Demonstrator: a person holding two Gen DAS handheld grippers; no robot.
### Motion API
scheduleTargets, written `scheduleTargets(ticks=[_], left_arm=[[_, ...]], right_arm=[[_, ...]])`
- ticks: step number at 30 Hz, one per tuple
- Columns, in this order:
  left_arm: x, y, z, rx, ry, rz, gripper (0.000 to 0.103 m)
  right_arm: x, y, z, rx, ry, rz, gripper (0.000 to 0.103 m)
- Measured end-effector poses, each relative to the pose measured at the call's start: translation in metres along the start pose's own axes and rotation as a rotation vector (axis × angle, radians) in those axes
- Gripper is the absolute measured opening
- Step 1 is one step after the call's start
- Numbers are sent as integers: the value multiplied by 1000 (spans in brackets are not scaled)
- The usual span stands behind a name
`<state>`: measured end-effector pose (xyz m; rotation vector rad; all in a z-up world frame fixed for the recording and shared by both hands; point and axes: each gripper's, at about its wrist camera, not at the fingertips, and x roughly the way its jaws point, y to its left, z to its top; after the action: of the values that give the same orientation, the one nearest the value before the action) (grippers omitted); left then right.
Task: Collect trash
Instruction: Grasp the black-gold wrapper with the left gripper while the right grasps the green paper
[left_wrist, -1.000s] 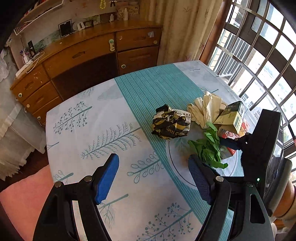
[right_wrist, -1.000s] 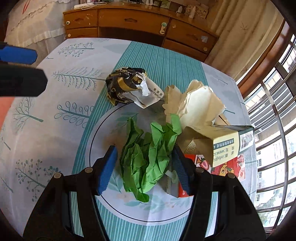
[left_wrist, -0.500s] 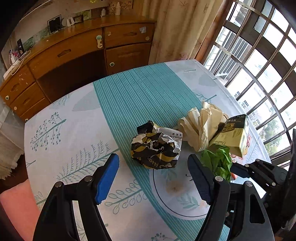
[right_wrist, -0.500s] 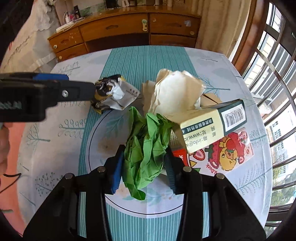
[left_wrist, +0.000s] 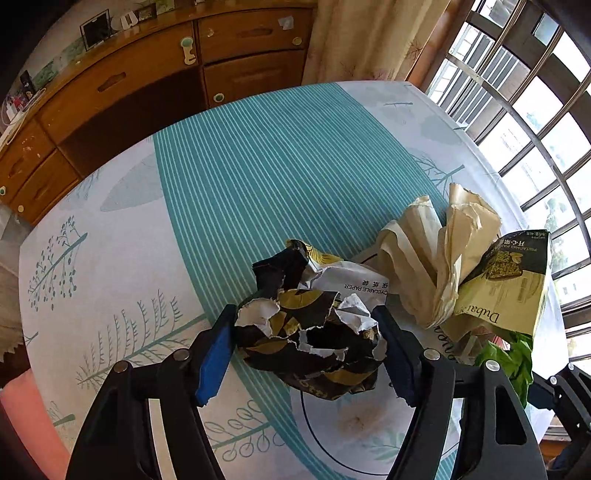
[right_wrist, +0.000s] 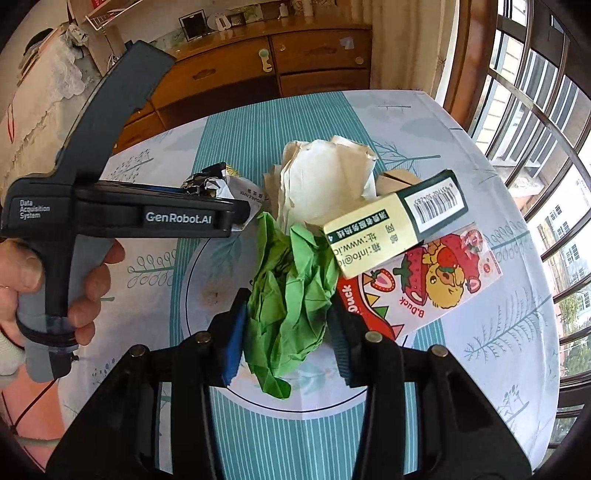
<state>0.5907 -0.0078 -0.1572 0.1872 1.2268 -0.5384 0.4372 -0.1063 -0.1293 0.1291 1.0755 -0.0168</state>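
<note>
I'm getting bright daylight coming through the barred window (left_wrist: 524, 122), slightly blowing out its panes. Fisheye is bending the edges hard, corners are vignetting black, the tablecloth (left_wrist: 258, 166) is staying sharp.

- Crumpled wrapper (left_wrist: 314, 339) on bench (left_wrist: 258, 177), left of paper bag (left_wrist: 436, 258);
- carton (right_wrist: 395, 225) right of bag, atop flat packet (right_wrist: 424, 284);
- cabinet (left_wrist: 147, 85) behind bench

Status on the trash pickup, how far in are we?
Early. Nothing looks collected yet. In hand: right gripper is clamped on the green paper wad; left gripper is closing around the black-and-gold crumpled wrapper. Left on the table: beige paper, green-and-cream box, strawberry packet.
</note>
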Motion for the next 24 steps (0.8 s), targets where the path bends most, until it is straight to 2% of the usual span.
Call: scheduleTargets(ticks=[2, 7, 14, 19, 24], left_arm=[[-1, -3, -2, 15, -14, 13, 63], [-6, -6, -16, 31, 4, 8, 55], [-39, -7, -61, -1, 18, 15, 54], [-81, -14, -106, -22, 5, 43, 54], [-128, -26, -156, -76, -19, 71, 54]], right_arm=[[-2, -1, -2, 1, 1, 3, 37], [-5, -2, -7, 11, 2, 16, 37], [-18, 3, -24, -2, 16, 58, 37], [-36, 9, -43, -40, 29, 110, 37], [-61, 16, -69, -129, 44, 170, 37]])
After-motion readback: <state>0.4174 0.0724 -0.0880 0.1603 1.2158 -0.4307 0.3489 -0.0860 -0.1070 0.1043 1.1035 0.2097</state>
